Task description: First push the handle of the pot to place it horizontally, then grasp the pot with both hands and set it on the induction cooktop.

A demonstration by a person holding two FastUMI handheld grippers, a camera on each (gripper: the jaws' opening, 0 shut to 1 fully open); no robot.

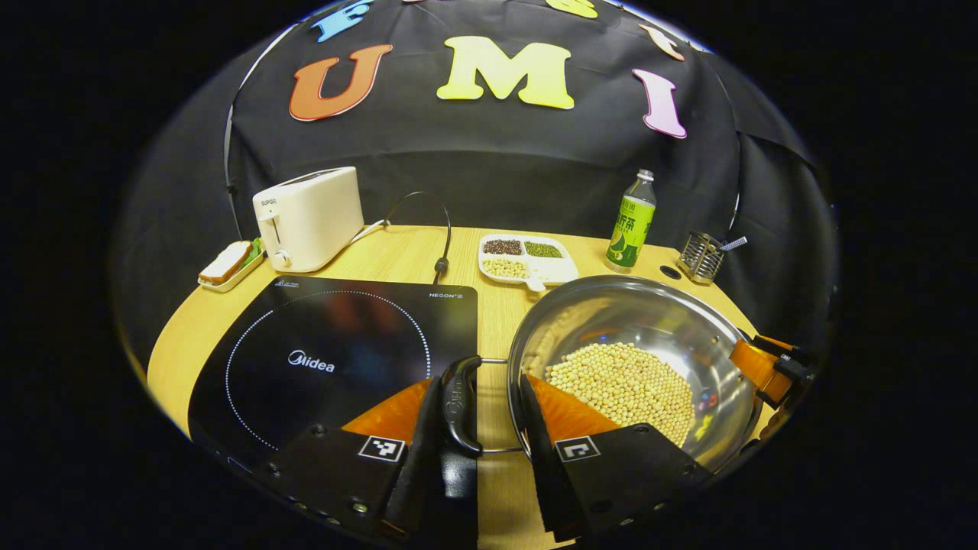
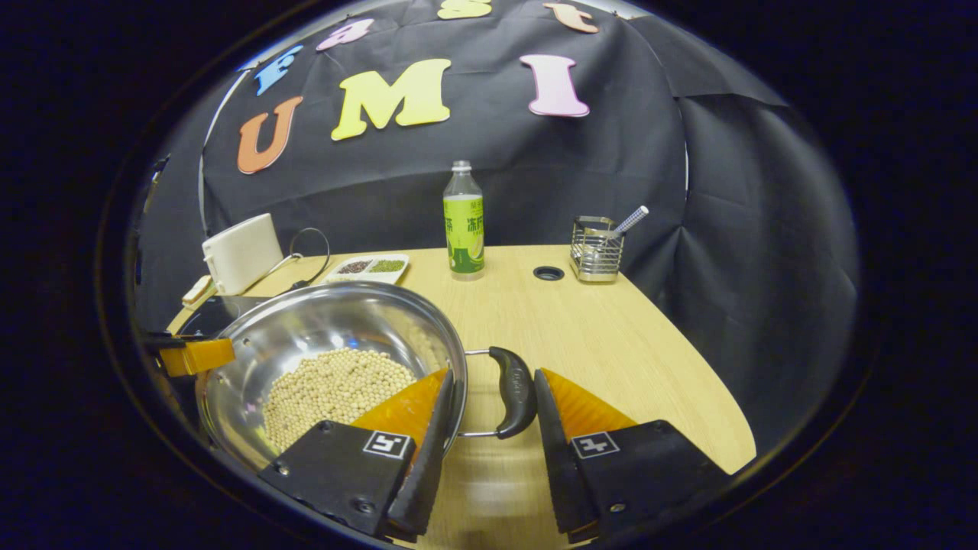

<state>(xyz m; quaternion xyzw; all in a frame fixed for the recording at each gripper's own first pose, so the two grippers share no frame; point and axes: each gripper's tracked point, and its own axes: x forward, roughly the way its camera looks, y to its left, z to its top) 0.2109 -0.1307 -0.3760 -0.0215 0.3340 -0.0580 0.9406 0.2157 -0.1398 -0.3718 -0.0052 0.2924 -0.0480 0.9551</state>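
Note:
A steel pot (image 1: 649, 321) holding soybeans (image 1: 623, 382) rests on the wooden table, right of the black induction cooktop (image 1: 328, 359). My left gripper (image 1: 481, 397) clamps the pot's left black handle (image 1: 461, 405), one finger outside the handle and the other inside the rim. In the right gripper view, my right gripper (image 2: 493, 393) holds the other black handle (image 2: 513, 393) of the pot (image 2: 336, 321) the same way. Both handles lie level. The right gripper (image 1: 772, 367) also appears beyond the pot's far rim, and the left gripper (image 2: 191, 355) shows past the pot's left side.
Along the back stand a white toaster (image 1: 309, 218), a sandwich on a tray (image 1: 229, 263), a divided dish of grains (image 1: 527, 260), a green bottle (image 1: 633, 221) and a wire utensil holder (image 1: 699, 256). A black cable (image 1: 439, 229) loops behind the cooktop.

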